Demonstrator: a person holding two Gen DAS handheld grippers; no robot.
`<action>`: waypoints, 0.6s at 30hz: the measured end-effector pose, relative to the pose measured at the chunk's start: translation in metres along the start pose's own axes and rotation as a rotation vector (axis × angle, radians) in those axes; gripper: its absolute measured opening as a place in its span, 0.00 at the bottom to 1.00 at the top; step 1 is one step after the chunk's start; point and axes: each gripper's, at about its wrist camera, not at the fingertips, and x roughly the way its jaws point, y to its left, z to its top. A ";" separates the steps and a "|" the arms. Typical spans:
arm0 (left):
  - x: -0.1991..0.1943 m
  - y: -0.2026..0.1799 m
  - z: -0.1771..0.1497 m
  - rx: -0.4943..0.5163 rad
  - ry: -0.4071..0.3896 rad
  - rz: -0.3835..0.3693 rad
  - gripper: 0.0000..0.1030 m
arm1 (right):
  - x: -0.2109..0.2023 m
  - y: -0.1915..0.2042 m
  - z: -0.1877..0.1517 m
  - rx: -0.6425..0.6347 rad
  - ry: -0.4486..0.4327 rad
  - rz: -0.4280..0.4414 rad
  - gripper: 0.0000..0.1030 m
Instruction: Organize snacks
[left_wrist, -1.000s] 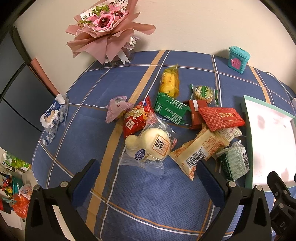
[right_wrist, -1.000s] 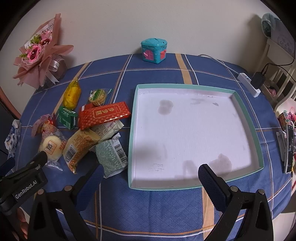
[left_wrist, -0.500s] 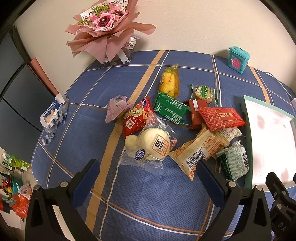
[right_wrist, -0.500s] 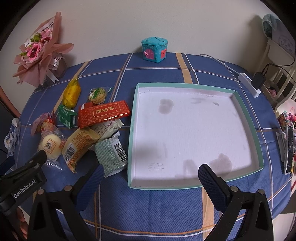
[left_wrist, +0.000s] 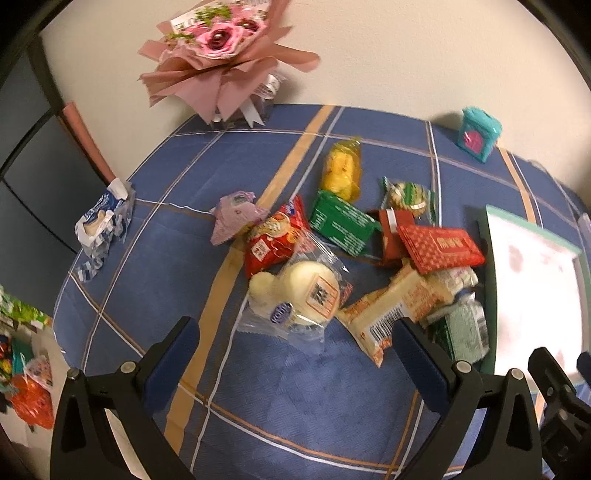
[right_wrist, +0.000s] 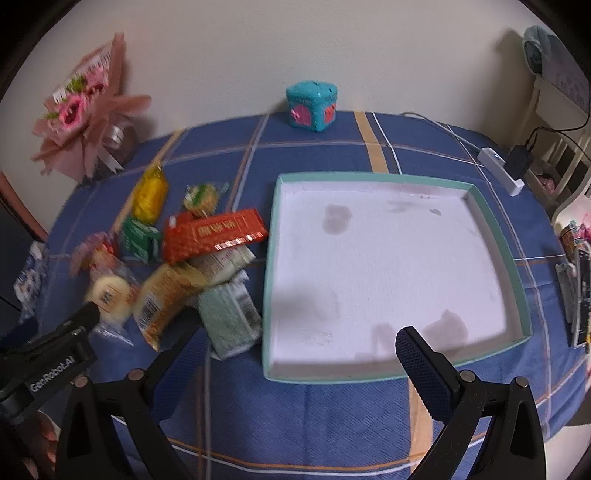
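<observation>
Lying empty: teal-rimmed tray

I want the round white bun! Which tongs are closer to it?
Left. The left tongs hover open right in front of the white bun. The right tongs sit off to its right, open, in front of the tray.

You face a plain cream wall behind the round worktop, which wears a blue plaid cloth. Off its right edge stands a white chair; off its left edge, a dark cabinet.
</observation>
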 end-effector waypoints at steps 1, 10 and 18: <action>-0.001 0.002 0.001 -0.013 -0.009 -0.001 1.00 | -0.001 0.000 0.001 0.006 -0.007 0.017 1.00; 0.015 0.024 0.015 -0.110 -0.019 -0.136 1.00 | 0.014 0.015 0.024 -0.001 0.038 0.183 1.00; 0.038 0.038 0.025 -0.138 0.072 -0.106 1.00 | 0.038 0.029 0.030 -0.034 0.111 0.270 1.00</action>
